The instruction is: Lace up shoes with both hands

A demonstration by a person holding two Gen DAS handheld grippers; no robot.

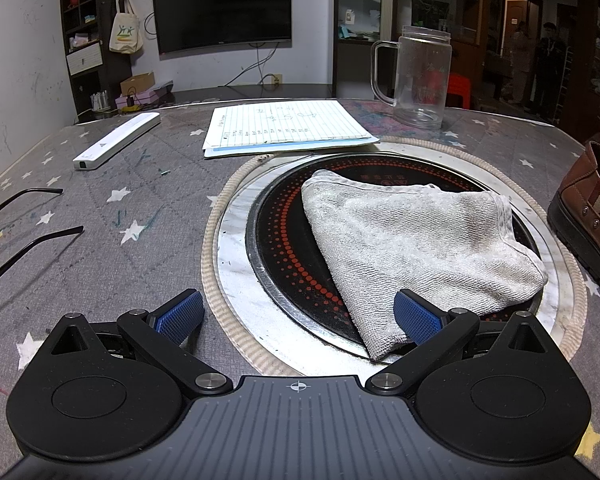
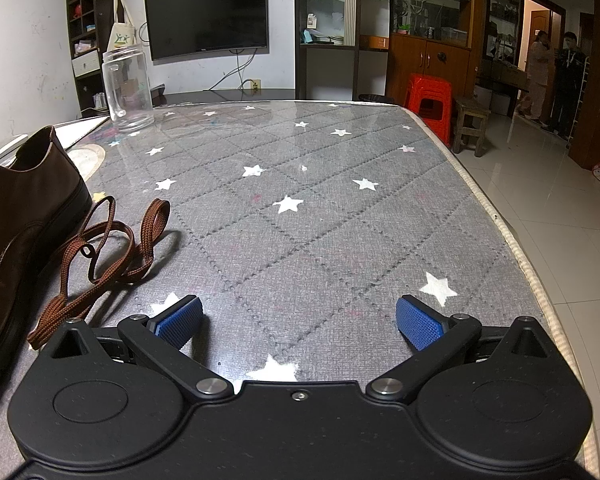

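A brown leather shoe (image 2: 16,216) stands at the left edge of the right wrist view, heel away from me; the same shoe (image 1: 588,216) shows at the right edge of the left wrist view. A loose brown shoelace (image 2: 104,256) lies tangled on the table just right of the shoe. My right gripper (image 2: 299,322) is open, low over the grey star-pattern table, to the right of the lace and holding nothing. My left gripper (image 1: 298,318) is open too, over the rim of a round cooktop, its right finger (image 1: 418,318) at the edge of a grey cloth (image 1: 416,240).
A round black induction cooktop (image 1: 284,248) is set in the table under the cloth. Lined paper (image 1: 284,126), a white remote-like bar (image 1: 118,146), a clear plastic mug (image 1: 420,80) and glasses arms (image 1: 24,216) lie around. The table's right edge (image 2: 516,240) drops to a tiled floor; people stand in a far doorway.
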